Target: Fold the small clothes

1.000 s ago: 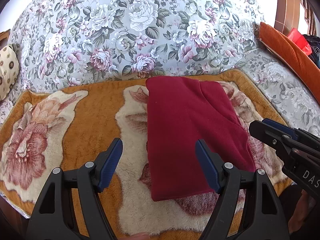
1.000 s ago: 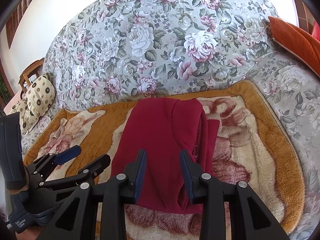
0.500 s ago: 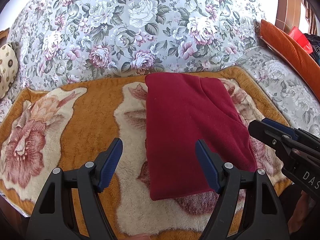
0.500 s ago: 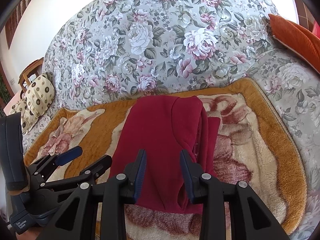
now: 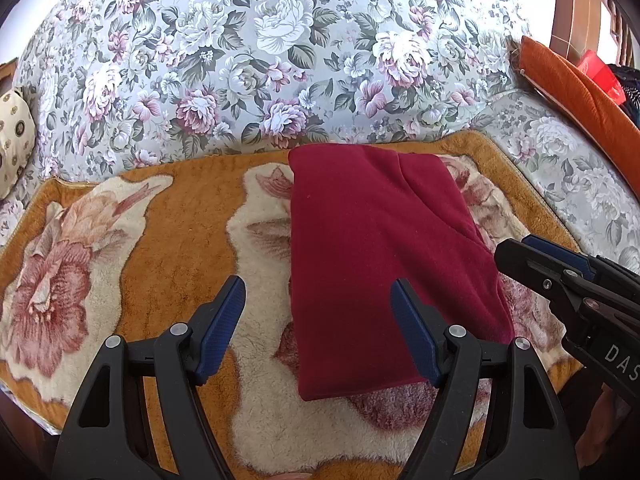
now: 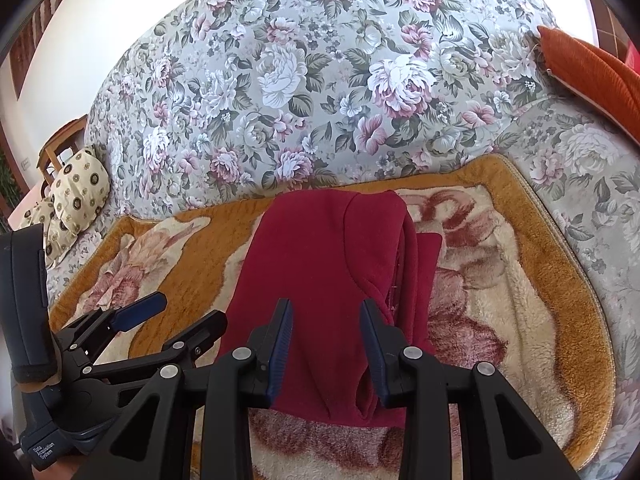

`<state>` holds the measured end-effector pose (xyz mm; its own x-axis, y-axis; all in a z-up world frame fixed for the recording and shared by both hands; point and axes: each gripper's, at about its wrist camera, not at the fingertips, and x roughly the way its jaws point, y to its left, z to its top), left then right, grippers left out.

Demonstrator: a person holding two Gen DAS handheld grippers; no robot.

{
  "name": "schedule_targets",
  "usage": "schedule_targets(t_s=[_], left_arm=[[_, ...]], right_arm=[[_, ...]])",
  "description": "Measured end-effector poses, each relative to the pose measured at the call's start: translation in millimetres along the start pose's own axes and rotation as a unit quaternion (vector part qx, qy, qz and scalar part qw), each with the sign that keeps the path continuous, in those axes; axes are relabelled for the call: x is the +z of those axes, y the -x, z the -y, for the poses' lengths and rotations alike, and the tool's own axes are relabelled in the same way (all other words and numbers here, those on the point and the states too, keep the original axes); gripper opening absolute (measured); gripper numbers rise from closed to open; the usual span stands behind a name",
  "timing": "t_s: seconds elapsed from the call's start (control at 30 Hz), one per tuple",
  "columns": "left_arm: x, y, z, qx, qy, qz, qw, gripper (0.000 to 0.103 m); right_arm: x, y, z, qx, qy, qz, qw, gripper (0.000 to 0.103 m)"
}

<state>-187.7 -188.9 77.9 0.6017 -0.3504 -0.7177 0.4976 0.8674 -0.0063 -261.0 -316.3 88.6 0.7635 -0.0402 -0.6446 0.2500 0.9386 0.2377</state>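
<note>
A dark red garment (image 5: 380, 260) lies folded into a long strip on the plush orange blanket (image 5: 176, 232). Its right side shows stacked folded layers (image 6: 416, 264) in the right wrist view. My left gripper (image 5: 320, 312) hovers open over the garment's near left edge, with nothing between its blue pads (image 5: 224, 320). My right gripper (image 6: 325, 312) stands open, narrower, above the garment's near end, gripping nothing. Each gripper shows in the other's view: the right gripper (image 5: 516, 248) at the garment's right edge, the left gripper (image 6: 186, 312) to the garment's left.
The blanket covers a floral sofa seat, with the sofa's backrest (image 5: 280, 60) rising behind it. An orange cushion (image 5: 580, 84) leans at the right. A cream patterned cushion (image 6: 80, 188) and a wooden chair (image 6: 60, 144) are at the left.
</note>
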Motion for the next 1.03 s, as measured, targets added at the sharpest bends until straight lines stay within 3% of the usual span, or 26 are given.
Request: schedule_targets(t_s=[1.03], left_arm=[[1.0, 0.5, -5.2, -0.009, -0.007, 0.004, 0.9999, 0.075]], right_arm=[[1.9, -5.7, 3.1, 0.005, -0.002, -0.008, 1.000, 0.033]])
